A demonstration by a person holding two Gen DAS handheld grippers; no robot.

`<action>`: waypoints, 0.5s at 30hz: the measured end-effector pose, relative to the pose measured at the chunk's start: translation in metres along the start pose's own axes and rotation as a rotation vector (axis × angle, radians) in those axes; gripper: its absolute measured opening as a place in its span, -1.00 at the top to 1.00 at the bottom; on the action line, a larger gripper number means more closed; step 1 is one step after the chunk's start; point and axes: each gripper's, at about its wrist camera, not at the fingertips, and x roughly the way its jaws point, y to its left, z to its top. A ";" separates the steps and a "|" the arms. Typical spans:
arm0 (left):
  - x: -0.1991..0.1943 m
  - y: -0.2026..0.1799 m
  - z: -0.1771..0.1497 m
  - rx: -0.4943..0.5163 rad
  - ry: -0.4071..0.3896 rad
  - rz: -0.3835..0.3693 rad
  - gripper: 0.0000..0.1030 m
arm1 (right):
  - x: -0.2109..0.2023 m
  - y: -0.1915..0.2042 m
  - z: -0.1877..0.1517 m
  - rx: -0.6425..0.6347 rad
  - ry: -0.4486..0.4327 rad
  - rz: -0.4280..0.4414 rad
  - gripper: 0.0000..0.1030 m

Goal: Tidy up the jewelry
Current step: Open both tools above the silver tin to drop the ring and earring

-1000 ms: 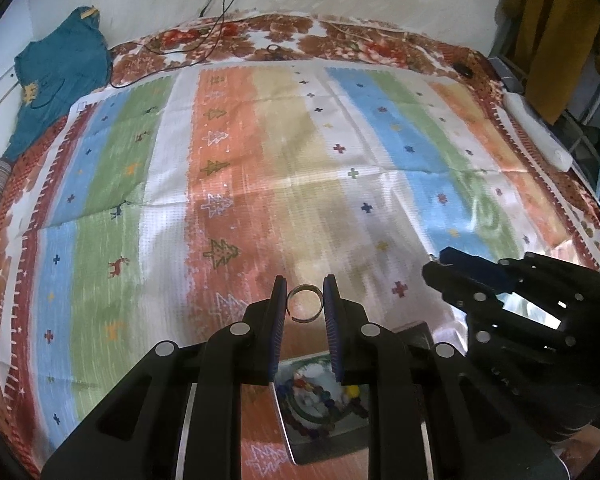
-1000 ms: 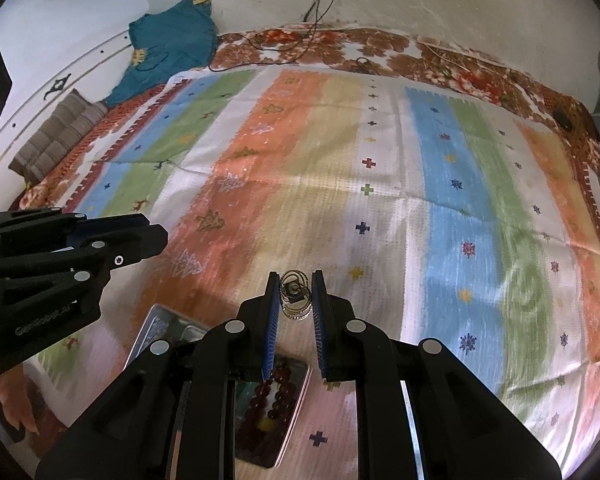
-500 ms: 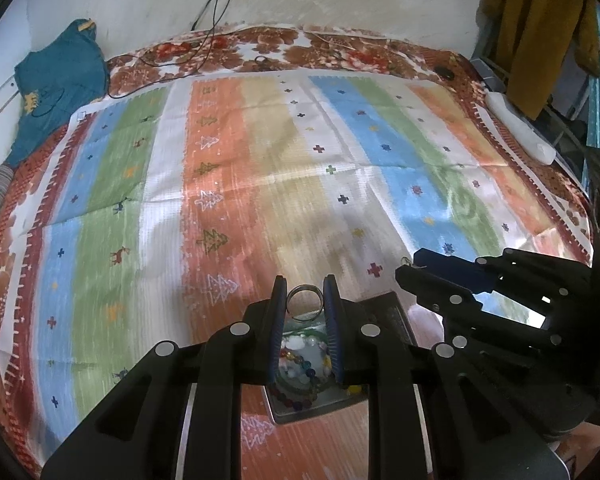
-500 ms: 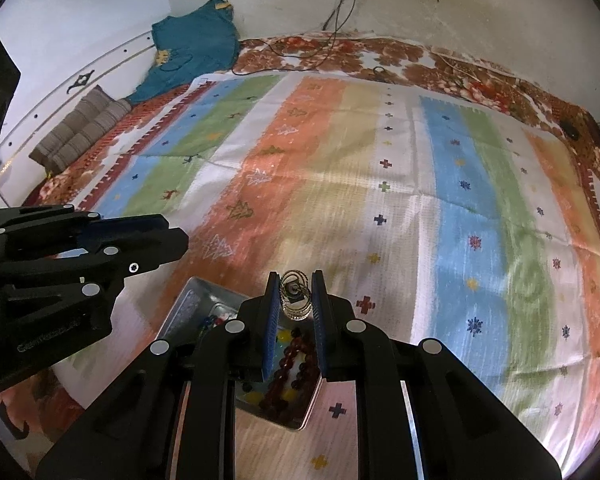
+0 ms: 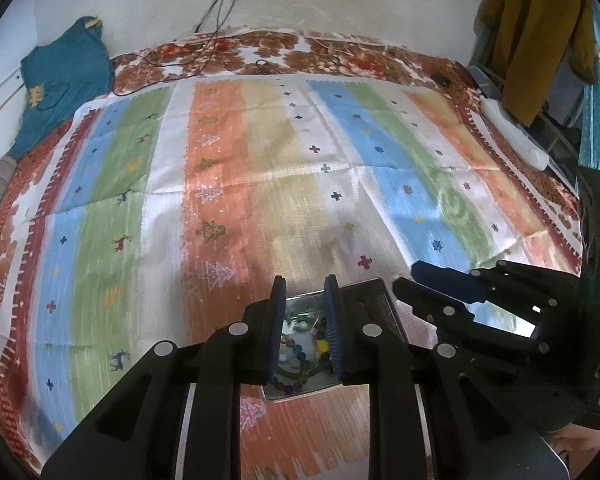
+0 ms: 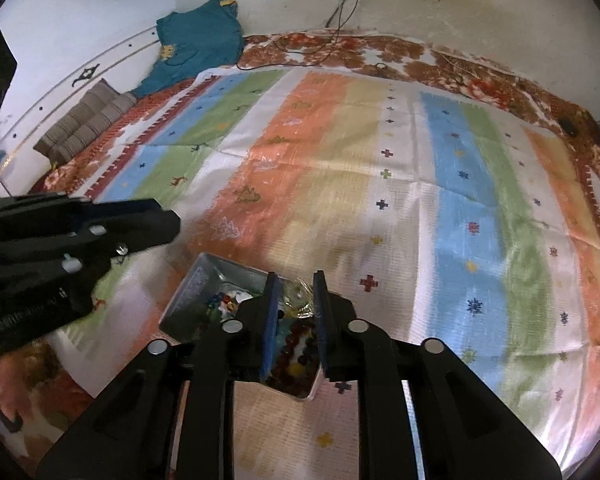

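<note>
Both loads delivered: left gripper [image 5: 303, 294] and right gripper [image 6: 296, 292] over metal tin [image 6: 204, 276] near on bed, jaws just parted, empty; beads, rings inside; striped cloth [image 6: 380, 160] bare; nothing left visible.

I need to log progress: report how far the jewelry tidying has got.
Done: the shiny rectangular metal tin already holds strings of coloured beads. In hand: both grippers' jaws have just been opening above it; the left gripper is empty, and a blurred gold piece lies loose between the fingers of the right gripper, seemingly dropping in. Left: no other jewelry shows on the striped cloth.
</note>
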 end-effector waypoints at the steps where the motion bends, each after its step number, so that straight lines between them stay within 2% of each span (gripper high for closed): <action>1: -0.002 0.001 -0.002 -0.004 -0.001 -0.001 0.51 | -0.002 -0.001 -0.002 0.002 -0.001 0.004 0.41; 3: -0.005 0.002 -0.006 -0.008 -0.001 -0.003 0.47 | -0.007 -0.001 -0.003 -0.006 -0.006 0.002 0.35; 5: -0.008 0.003 -0.009 -0.013 -0.003 -0.008 0.40 | -0.016 -0.001 -0.005 -0.019 -0.029 -0.017 0.21; 7: -0.013 0.004 -0.013 -0.015 -0.012 -0.010 0.34 | -0.027 -0.001 -0.009 -0.012 -0.053 0.008 0.10; 10: -0.019 0.003 -0.020 -0.016 -0.019 -0.016 0.12 | -0.035 0.000 -0.015 -0.016 -0.061 0.016 0.04; 15: -0.031 0.003 -0.033 -0.009 -0.028 -0.020 -0.04 | -0.044 0.003 -0.023 -0.018 -0.070 0.036 -0.11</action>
